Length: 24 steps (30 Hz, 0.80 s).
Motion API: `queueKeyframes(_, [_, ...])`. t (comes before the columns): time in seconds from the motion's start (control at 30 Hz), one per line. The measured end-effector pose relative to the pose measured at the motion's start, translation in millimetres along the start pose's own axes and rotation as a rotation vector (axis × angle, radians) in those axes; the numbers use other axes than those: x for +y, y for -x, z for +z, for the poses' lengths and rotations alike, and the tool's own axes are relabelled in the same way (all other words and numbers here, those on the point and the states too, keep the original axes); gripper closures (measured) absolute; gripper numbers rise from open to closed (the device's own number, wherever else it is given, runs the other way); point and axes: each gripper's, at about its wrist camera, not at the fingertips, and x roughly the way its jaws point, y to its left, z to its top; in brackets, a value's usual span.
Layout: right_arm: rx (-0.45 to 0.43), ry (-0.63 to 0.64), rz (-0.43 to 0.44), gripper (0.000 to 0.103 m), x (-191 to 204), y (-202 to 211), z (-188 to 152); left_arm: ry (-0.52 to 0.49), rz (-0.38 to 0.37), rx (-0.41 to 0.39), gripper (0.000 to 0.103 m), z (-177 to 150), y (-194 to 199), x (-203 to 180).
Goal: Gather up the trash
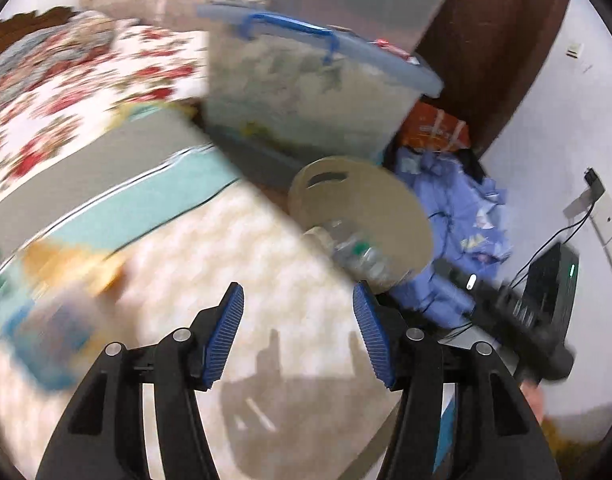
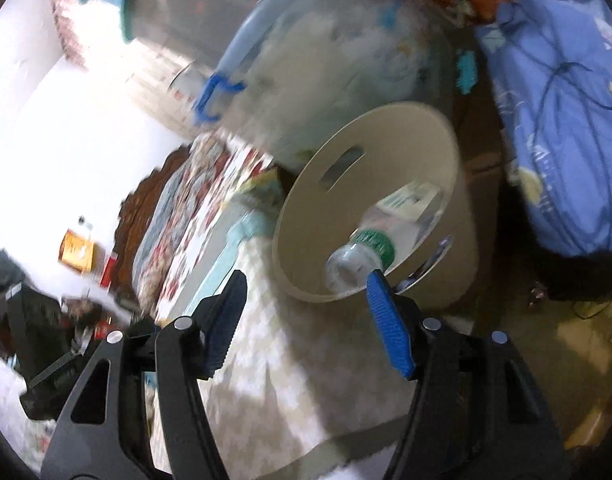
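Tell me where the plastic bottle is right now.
The plastic bottle lies inside the beige bin, just beyond the right gripper's fingertips, beside a white carton.

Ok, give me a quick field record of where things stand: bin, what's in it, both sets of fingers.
bin: beige round bin with a slot handle, beside the bed edge
bin contents: clear plastic bottle with green label, plus a white carton
left gripper: fingers apart, nothing between them, over the quilted bedcover
right gripper: fingers apart, nothing gripped, near the bin rim
behind bin: clear storage box with blue lid
image quality: motion blur in both views
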Motion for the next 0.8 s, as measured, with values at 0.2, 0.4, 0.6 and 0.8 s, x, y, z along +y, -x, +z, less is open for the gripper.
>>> queueKeyframes(0.2, [0.070,0.091,0.050,0.039,40,-17,-28,0.088,0.098,0.054,0.049,-65,42,59])
queueKeyframes(0.4, [0.166,0.141,0.130,0.040,95,-50,-69,0.154,0.149,0.017,0.049,-102,89,119])
queueKeyframes(0.6, [0.319,0.233,0.170,0.045,160,-110,-86,0.233,0.126,-0.046,0.049,-126,125,166])
queueKeyframes(0.8, [0.365,0.232,0.158,0.050,203,-165,-82,0.263,0.093,-0.102,0.049,-139,145,181])
